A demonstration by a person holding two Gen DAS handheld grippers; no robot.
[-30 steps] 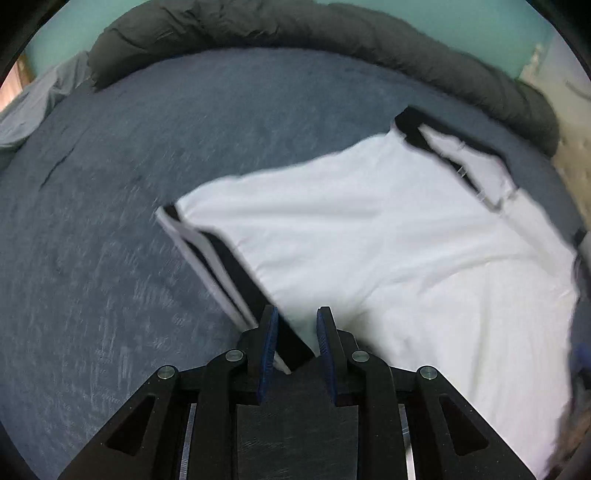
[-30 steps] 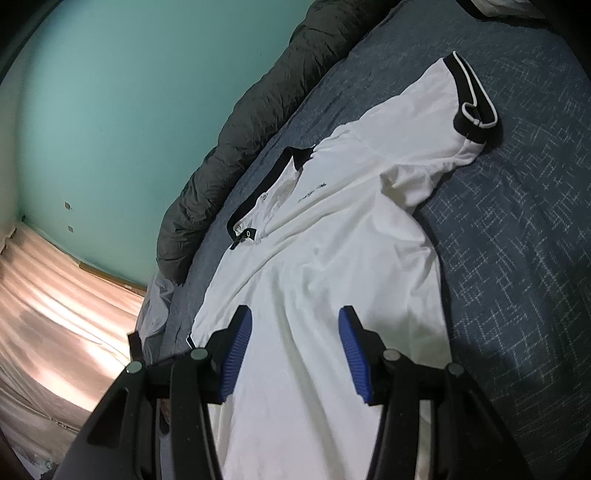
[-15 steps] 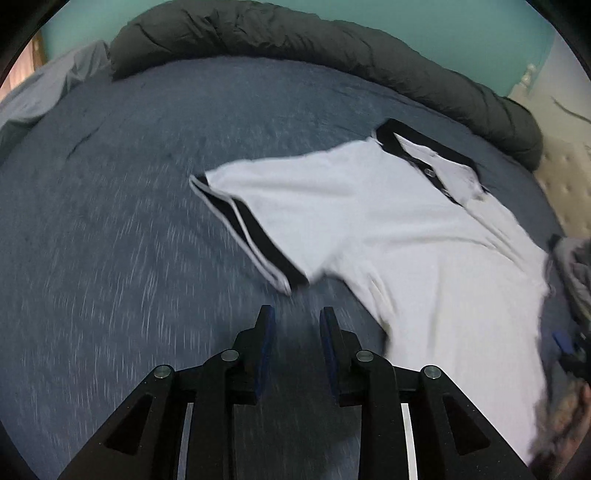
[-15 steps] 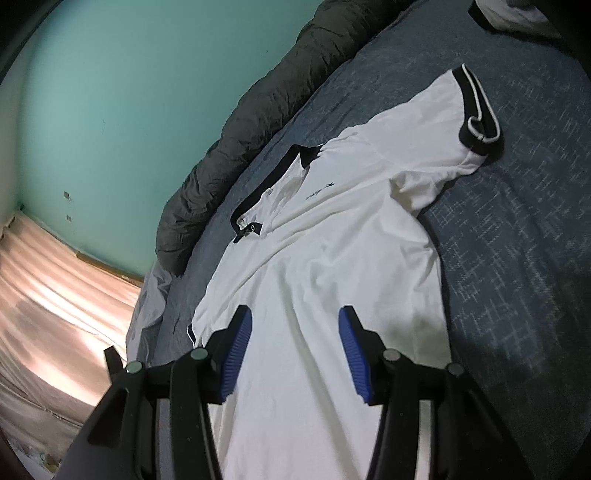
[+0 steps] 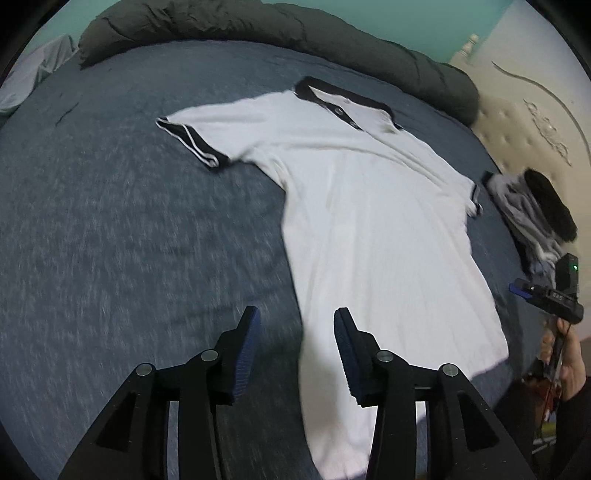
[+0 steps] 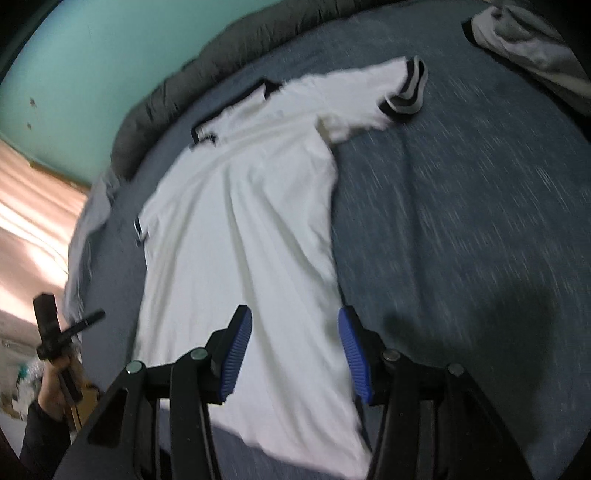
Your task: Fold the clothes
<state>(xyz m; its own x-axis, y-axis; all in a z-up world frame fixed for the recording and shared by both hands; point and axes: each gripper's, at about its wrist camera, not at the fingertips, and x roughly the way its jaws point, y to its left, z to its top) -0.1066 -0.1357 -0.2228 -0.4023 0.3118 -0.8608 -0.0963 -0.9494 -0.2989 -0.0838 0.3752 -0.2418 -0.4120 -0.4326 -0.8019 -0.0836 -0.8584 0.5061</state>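
Hand-held gripper (image 6: 293,350) above white shirt (image 6: 240,236)

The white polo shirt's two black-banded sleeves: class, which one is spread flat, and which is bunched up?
On the white polo shirt, the sleeve toward the grey rumpled sheet lies flat. The other sleeve, toward the grey clothes pile, is bunched, its cuff curled open.

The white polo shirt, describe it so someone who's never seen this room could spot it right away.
A bed with a dark blue sheet fills the room, a grey duvet rolled along its far edge. The white polo shirt lies spread flat in the middle. Its black collar and black-and-white striped cuffs set it apart from the crumpled grey clothes beside it.
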